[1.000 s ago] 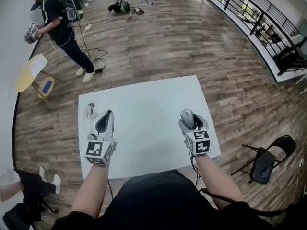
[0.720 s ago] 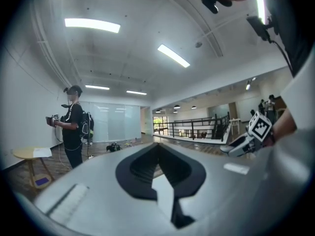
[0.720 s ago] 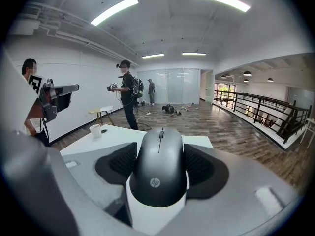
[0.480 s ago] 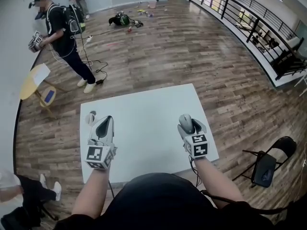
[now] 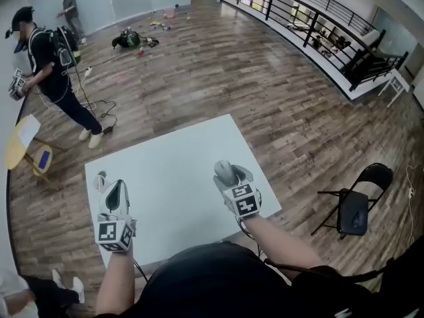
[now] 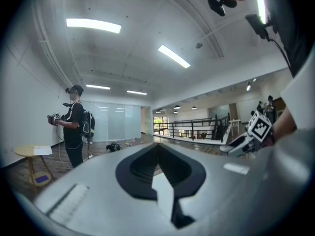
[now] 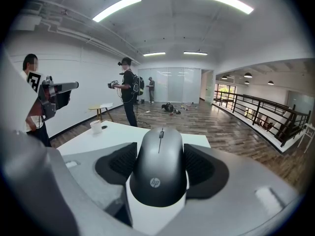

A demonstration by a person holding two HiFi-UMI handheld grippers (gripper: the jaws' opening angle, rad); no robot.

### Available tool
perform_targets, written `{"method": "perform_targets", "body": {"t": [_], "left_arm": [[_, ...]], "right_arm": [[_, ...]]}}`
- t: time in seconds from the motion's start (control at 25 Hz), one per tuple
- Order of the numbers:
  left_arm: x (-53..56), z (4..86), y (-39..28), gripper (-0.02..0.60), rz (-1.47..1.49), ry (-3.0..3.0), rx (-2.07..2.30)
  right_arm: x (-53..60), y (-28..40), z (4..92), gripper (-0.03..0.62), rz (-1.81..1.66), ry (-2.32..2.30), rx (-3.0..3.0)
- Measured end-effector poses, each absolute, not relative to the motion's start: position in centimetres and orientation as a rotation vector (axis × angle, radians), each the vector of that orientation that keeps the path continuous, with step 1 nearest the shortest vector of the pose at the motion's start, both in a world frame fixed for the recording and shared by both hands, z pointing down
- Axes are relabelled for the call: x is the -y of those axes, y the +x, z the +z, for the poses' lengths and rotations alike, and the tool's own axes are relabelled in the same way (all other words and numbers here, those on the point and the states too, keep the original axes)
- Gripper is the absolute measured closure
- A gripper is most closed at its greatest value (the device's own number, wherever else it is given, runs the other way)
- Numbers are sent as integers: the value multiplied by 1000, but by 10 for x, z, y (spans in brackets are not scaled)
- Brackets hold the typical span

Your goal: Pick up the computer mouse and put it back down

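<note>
The computer mouse (image 7: 158, 173) sits low at the centre of the right gripper view, clamped between the jaws of the right gripper (image 7: 158, 155), above the near right part of the white worktop (image 5: 165, 171). The pick-up looks done; setting it down is left. The left gripper (image 6: 156, 154), lower left in the head view, has its tips together on nothing. The mouse's underside is hidden, so clearance is uncertain.

Our right gripper (image 5: 227, 173) has the grey plastic mouse (image 7: 158, 168) between its jaws, over the white rectangular table (image 5: 172, 171); a small white cup (image 5: 101, 177) stands just ahead of our left gripper (image 5: 114, 189).
</note>
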State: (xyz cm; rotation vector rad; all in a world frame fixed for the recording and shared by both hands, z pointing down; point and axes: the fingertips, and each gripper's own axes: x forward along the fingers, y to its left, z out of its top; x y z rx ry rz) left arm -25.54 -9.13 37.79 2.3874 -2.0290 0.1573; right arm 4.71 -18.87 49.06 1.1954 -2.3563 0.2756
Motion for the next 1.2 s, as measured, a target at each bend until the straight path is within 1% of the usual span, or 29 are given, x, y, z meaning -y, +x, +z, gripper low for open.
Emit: {"method": "perform_targets", "body": {"t": [0.2, 0.36, 0.56, 1.2], "left_arm": [[99, 381, -251, 600, 152, 2407, 2008], [94, 381, -268, 600, 152, 2373, 2040], [92, 390, -276, 600, 145, 2350, 2047], [94, 397, -289, 600, 137, 2342, 2034]], "right_arm": [[191, 52, 491, 296, 269, 1217, 2344], [191, 34, 490, 296, 282, 1190, 2362], [193, 27, 493, 296, 281, 1188, 2358], [194, 24, 495, 296, 270, 1199, 2333]]}}
